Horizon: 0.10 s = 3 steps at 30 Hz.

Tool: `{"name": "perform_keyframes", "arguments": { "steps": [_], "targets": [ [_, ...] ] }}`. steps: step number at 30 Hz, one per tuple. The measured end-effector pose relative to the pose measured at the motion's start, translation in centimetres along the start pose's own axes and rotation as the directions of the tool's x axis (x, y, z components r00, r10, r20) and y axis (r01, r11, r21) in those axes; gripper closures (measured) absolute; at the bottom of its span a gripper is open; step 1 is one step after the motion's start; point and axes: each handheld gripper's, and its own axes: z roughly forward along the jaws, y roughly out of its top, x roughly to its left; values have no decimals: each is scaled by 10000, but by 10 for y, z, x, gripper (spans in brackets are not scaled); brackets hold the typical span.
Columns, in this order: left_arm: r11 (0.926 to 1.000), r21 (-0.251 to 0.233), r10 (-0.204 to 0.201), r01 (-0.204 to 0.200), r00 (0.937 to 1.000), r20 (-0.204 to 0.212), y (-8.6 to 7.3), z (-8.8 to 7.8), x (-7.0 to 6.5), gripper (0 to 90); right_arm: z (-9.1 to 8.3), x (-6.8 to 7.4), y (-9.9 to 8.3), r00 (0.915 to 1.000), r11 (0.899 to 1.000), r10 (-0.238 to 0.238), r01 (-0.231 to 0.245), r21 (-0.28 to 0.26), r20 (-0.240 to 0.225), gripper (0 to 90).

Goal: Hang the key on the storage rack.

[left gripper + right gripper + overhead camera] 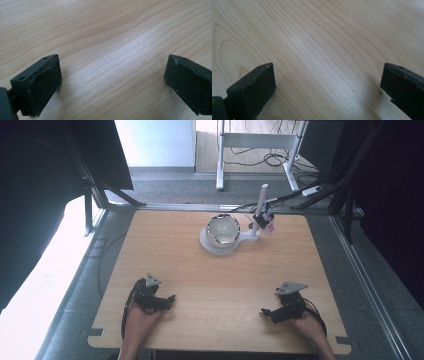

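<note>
A shiny metal bowl [223, 229] sits on a white stand base [214, 245] at the far middle of the wooden table [200, 285]. A white upright pole [261, 200] with a small dark clamp [262, 218] rises just right of the bowl. My left gripper [172, 299] rests near the front left of the table, held by a hand, and its jaws stand wide apart over bare wood [112, 72]. My right gripper [264, 312] lies near the front right, likewise open with nothing between its jaws [327, 82].
Beyond the table's far edge a white desk frame [255, 145] stands on the floor with cables [280, 160] around it. Dark panels flank both sides. A cable [240, 209] runs off the table's back edge.
</note>
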Motion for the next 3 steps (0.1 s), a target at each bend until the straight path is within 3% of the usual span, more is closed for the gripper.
{"name": "perform_keyframes", "arguments": {
  "steps": [3],
  "targets": [
    [10000,8,-8,8,10000,17,0,0,0,14,1,0,-1,9999,9998,164,-164,-105,-31,0]
  ]
}}
